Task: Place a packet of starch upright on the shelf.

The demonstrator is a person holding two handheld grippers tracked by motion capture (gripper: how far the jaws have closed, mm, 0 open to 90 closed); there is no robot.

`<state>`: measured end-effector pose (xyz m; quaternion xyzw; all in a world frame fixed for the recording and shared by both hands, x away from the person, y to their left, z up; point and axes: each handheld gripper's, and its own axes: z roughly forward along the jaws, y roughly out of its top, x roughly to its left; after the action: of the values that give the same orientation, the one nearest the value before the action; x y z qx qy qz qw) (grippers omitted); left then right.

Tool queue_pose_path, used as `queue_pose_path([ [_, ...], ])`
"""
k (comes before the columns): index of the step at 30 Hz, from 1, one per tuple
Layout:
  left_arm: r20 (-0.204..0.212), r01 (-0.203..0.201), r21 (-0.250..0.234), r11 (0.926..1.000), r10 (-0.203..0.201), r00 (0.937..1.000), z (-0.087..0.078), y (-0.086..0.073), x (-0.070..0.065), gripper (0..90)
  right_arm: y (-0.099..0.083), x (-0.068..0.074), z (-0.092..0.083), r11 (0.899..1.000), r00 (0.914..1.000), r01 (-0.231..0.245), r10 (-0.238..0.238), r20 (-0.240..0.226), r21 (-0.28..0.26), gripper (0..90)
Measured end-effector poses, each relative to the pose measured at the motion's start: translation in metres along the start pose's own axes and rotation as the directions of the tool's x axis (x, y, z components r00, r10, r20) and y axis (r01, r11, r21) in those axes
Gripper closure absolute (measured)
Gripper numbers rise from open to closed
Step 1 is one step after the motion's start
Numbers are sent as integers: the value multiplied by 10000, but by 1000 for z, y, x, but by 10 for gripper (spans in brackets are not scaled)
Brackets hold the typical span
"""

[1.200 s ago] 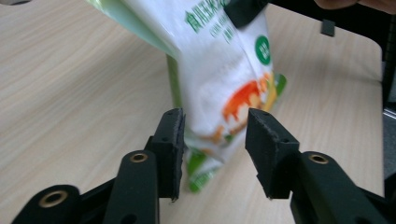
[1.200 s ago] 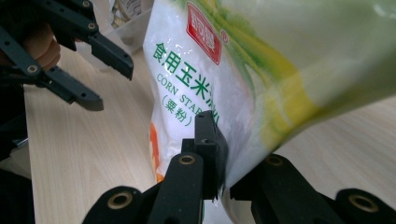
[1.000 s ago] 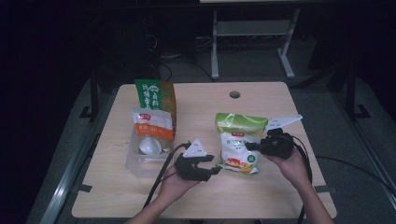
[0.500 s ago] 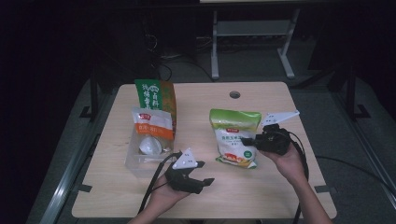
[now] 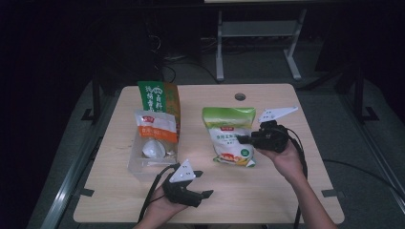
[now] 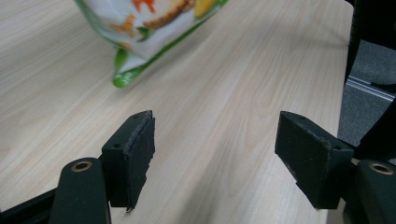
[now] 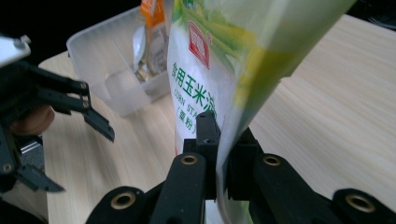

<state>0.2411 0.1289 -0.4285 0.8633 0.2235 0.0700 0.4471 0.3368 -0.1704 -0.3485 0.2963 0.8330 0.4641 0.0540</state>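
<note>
A green-and-white pouch of corn starch [image 5: 230, 133] is tilted up off the table at centre right. My right gripper [image 5: 242, 139] is shut on the pouch's right edge. In the right gripper view the pouch [image 7: 205, 70] rises from between the closed jaws of the right gripper [image 7: 222, 144]. Near the front edge, my left gripper [image 5: 204, 183] points right. Its jaws have just been opening and nothing is between them. In the left gripper view the left gripper [image 6: 215, 154] stands open over bare wood. The pouch's bottom corner [image 6: 140, 37] lies well beyond it.
At the left a clear plastic tub [image 5: 138, 167] holds an orange-and-white packet [image 5: 155, 126]. A tall green-and-orange bag [image 5: 157, 98] stands behind it. The wooden table [image 5: 286, 200] has a cable hole [image 5: 240, 97] at the back. Dark floor and a metal frame lie beyond.
The left gripper has drawn back from the pouch toward the front left and its jaws have spread. The right gripper has lifted the pouch from lying flat to tilted up.
</note>
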Motion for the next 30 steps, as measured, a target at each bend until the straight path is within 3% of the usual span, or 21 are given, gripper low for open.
queue_pose_path([
  [19,135,-187,-52,9998,188,9997,-5,-13,-7,274,51,32,21,9986,9952,446,-469,-863,-278,860],
  [30,183,-287,-216,9994,291,9994,-7,-14,-10,274,79,50,35,9953,9862,870,-919,-1376,-415,860],
])
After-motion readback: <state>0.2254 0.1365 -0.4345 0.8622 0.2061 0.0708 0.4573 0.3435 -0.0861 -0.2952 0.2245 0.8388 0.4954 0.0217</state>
